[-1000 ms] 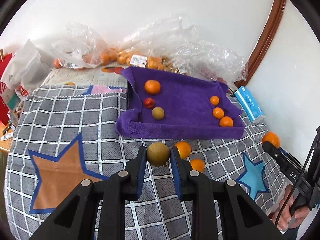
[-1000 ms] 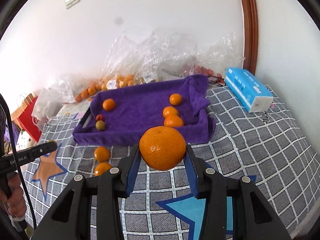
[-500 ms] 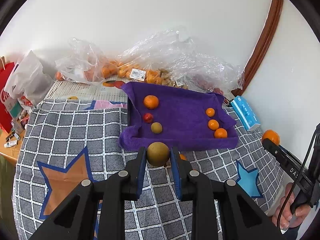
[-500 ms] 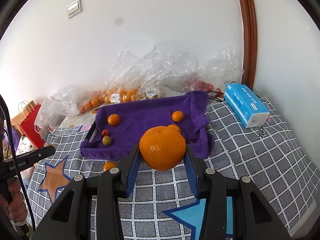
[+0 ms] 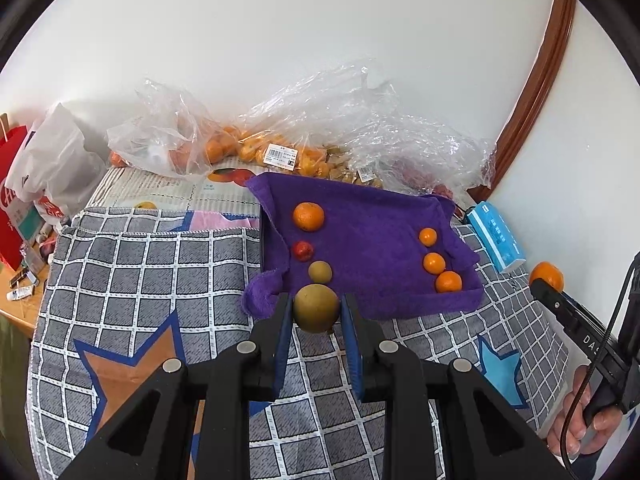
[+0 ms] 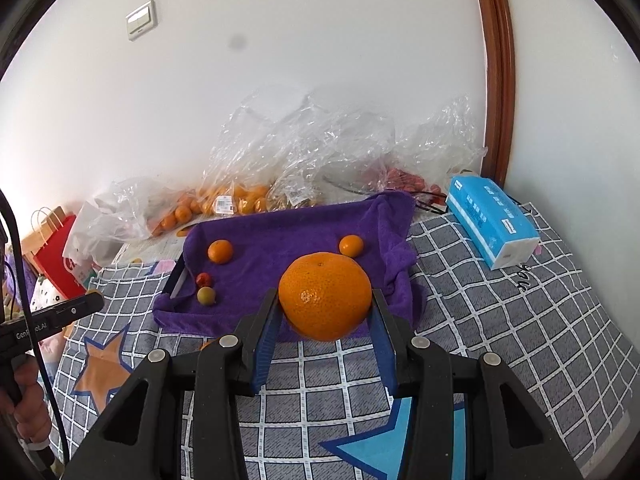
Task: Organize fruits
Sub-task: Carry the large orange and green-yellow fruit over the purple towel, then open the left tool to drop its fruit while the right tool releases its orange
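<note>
My left gripper (image 5: 316, 312) is shut on a round olive-brown fruit (image 5: 316, 307) and holds it in the air before the near edge of the purple towel-lined tray (image 5: 372, 216). On the towel lie a large orange (image 5: 308, 216), a small red fruit (image 5: 303, 250), a small olive fruit (image 5: 320, 271) and three small oranges (image 5: 434, 262) at the right. My right gripper (image 6: 325, 312) is shut on a big orange (image 6: 325, 295), raised in front of the tray (image 6: 280, 232); it also shows in the left wrist view (image 5: 546, 276).
Clear plastic bags of fruit (image 5: 280, 148) lie against the wall behind the tray. A blue tissue pack (image 6: 490, 226) sits right of it. A red paper bag (image 6: 54, 256) and white bag (image 5: 52, 168) stand at the left. A checked cloth (image 5: 140, 264) covers the table.
Both grippers have risen and drawn back with their fruit. The tray looks smaller and farther, and the loose oranges on the cloth are now hidden behind the grippers.
</note>
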`<state>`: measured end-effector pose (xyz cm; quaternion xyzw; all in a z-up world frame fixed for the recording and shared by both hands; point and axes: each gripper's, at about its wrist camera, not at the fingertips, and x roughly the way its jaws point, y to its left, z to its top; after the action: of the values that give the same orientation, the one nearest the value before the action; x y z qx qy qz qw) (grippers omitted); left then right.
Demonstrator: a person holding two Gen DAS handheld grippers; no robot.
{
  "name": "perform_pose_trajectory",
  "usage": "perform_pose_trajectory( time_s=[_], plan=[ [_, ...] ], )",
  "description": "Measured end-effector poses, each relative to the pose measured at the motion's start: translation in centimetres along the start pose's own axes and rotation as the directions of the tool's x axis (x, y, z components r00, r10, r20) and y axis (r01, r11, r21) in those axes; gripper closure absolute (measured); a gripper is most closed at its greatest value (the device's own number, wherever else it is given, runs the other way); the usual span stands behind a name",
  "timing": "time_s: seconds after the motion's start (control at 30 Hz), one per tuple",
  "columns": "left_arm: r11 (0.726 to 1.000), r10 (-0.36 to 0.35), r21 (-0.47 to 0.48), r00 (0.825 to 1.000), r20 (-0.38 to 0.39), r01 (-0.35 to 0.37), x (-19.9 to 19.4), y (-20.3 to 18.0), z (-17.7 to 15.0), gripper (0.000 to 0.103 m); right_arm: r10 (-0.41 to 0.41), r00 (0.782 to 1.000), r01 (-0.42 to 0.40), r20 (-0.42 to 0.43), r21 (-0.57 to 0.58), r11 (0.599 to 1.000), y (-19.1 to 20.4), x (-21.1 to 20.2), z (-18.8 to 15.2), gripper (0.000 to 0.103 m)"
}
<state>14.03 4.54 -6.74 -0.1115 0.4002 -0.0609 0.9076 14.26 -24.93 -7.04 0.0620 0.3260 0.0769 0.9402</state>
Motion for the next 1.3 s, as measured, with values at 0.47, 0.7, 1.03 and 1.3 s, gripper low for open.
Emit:
perform_pose_trajectory(
  time_s=[0.47,0.7,1.03,1.3],
  plan=[
    [1.0,0.006,0.006,1.0,-0.01,-0.006,2.9,0.3,2.3,0.08,-0.026,1.0,0.026,0.002,0.0,1.0,-1.4,2.7,2.1,0.06],
    [1.0,0.011,-0.001,0.999,-0.045,-0.011,6.0,0.7,3.0,0.08,-0.039,0.999,0.039,-0.026,0.01,0.999,-2.9,5.6,2.6,0.06],
    [1.0,0.026,-0.008,0.992,-0.125,-0.027,10.8,1.1,2.8,0.08,-0.043,0.996,0.046,-0.08,0.027,0.999,-4.7,10.7,2.6,0.06],
    [0.999,0.041,0.003,0.986,-0.164,-0.041,13.3,1.4,2.6,0.08,-0.044,0.99,0.049,-0.137,0.037,0.998,-5.6,15.1,2.1,0.06]
  ],
)
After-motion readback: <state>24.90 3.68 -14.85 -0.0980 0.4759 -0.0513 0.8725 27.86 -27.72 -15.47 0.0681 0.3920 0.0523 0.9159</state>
